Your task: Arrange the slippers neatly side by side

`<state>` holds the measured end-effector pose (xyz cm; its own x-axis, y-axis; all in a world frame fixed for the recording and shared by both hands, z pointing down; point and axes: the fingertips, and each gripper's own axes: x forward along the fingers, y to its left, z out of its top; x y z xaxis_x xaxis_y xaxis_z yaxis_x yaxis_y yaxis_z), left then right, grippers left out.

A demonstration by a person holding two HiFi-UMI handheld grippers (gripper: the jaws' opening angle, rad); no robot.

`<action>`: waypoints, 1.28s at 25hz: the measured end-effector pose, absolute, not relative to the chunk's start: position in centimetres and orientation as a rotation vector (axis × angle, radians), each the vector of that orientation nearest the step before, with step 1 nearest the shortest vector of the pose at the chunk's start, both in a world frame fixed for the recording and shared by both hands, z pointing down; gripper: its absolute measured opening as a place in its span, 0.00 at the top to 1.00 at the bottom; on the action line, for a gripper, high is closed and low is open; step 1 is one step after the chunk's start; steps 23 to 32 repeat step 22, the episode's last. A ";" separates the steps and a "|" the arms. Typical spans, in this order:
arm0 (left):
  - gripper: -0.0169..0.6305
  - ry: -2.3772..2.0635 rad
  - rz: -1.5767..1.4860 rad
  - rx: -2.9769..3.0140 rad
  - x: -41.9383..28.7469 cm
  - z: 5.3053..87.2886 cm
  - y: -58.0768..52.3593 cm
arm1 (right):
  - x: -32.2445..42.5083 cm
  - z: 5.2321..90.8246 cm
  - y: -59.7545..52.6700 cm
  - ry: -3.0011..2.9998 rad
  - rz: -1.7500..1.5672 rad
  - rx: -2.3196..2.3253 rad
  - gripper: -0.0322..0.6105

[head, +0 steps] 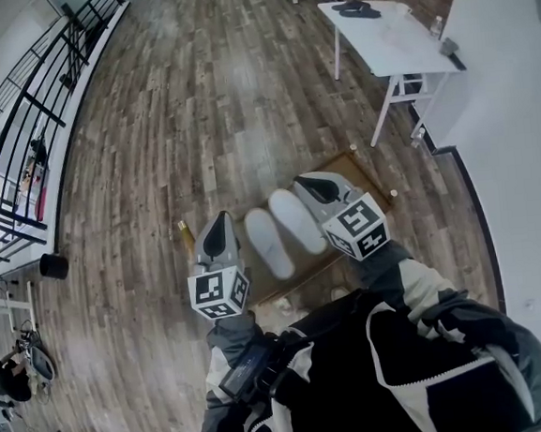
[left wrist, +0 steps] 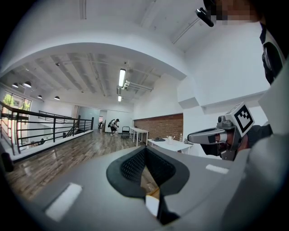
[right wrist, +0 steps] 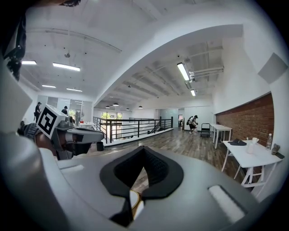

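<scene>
The person stands over a cardboard sheet on the wood floor, arms bent, with both grippers held about level and raised above it. The left gripper is over the sheet's left edge and the right gripper is over its middle. Each has its jaws pressed together with nothing between them. On the cardboard lie two white slippers, close beside each other and slanted the same way. They show low between the two grippers, clear of both sets of fingers. Beyond the cardboard stands a white table with a dark pair on it.
</scene>
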<state>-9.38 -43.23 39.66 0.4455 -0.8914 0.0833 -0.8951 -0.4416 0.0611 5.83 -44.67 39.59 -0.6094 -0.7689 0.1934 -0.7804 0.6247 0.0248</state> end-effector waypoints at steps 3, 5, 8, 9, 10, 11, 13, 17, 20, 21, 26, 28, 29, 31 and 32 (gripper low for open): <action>0.96 -1.608 0.059 2.587 -9.1 39.6 -43.1 | 6.1 39.8 -44.6 -2.657 0.107 1.281 0.95; 0.96 -1.609 0.062 2.588 -8.9 39.5 -43.0 | 6.3 39.9 -44.5 -2.651 0.106 1.283 0.95; 0.96 -1.611 0.062 2.590 -8.6 39.5 -42.9 | 6.5 40.0 -44.5 -2.648 0.103 1.280 0.95; 0.96 -1.612 0.061 2.592 -8.5 39.4 -42.8 | 6.6 40.0 -44.5 -2.650 0.102 1.277 0.95; 0.96 -1.614 0.060 2.594 -8.4 39.4 -42.8 | 6.6 40.0 -44.5 -2.652 0.100 1.275 0.95; 0.96 -1.615 0.062 2.597 -8.4 39.3 -42.7 | 6.5 39.9 -44.4 -2.655 0.098 1.274 0.95; 0.96 -1.615 0.073 2.599 -8.5 39.3 -42.7 | 6.4 39.8 -44.4 -2.658 0.098 1.272 0.95; 0.96 -1.619 0.081 2.594 -8.4 39.4 -42.6 | 6.3 39.8 -44.5 -2.662 0.103 1.260 0.95; 0.96 -1.621 0.076 2.597 -8.1 39.3 -42.6 | 6.5 39.8 -44.6 -2.662 0.096 1.260 0.95; 0.96 -1.621 0.074 2.598 -8.0 39.3 -42.7 | 6.6 39.8 -44.6 -2.662 0.093 1.259 0.95; 0.96 -1.622 0.073 2.599 -7.9 39.2 -42.7 | 6.7 39.8 -44.6 -2.662 0.090 1.259 0.95; 0.96 -1.622 0.073 2.599 -7.9 39.2 -42.7 | 6.7 39.8 -44.6 -2.662 0.090 1.259 0.95; 0.96 -1.622 0.073 2.599 -7.9 39.2 -42.7 | 6.7 39.8 -44.6 -2.662 0.090 1.259 0.95; 0.96 -1.622 0.073 2.599 -7.9 39.2 -42.7 | 6.7 39.8 -44.6 -2.662 0.090 1.259 0.95; 0.96 -1.622 0.073 2.599 -7.9 39.2 -42.7 | 6.7 39.8 -44.6 -2.662 0.090 1.259 0.95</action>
